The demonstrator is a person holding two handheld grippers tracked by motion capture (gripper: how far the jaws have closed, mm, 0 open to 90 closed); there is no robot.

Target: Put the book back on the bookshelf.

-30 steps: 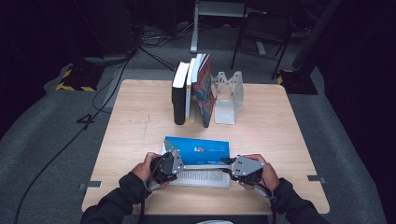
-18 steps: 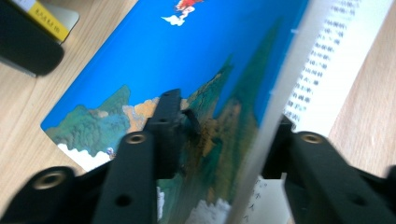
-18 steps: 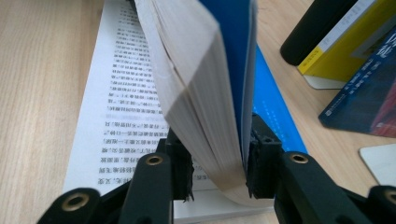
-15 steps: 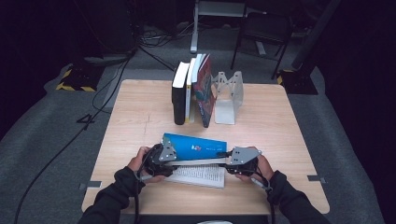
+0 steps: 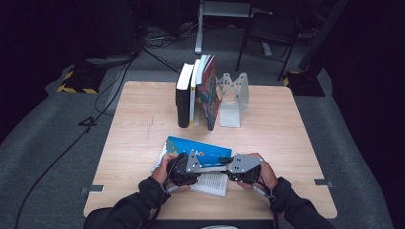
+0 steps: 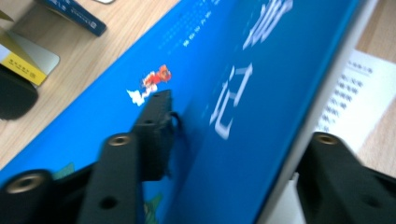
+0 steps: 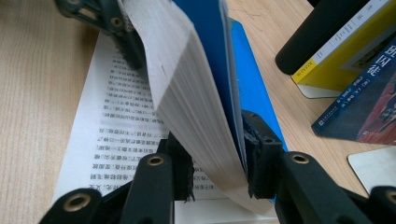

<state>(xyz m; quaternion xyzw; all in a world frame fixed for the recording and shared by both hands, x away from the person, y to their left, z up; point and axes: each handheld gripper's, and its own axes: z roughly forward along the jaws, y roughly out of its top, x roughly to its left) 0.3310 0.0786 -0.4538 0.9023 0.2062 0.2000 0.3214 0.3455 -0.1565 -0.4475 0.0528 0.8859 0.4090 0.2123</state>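
Observation:
A blue-covered book [image 5: 200, 148] lies open near the table's front edge, its printed page [image 5: 210, 183] flat on the wood. The cover and a thick block of pages [image 7: 196, 93] stand tilted up from it. My left gripper [image 5: 200, 168] comes in from the left; the blue cover [image 6: 224, 84] and white page edge sit between its jaws [image 6: 238, 121], which have just been closing, one pad on the cover. My right gripper [image 5: 225, 168] comes in from the right, shut [image 7: 217, 140] on the raised block of pages and cover.
Several books [image 5: 196, 95] stand upright at the back of the table [image 5: 286, 124], against a white metal bookend [image 5: 231, 95]. Those books [image 7: 345, 56] lie close beyond the right gripper. Dark floor with cables surrounds the table.
The left hand has slid right toward the right hand, so the two grippers stand closer together. The blue cover and page block have tilted further up off the flat page.

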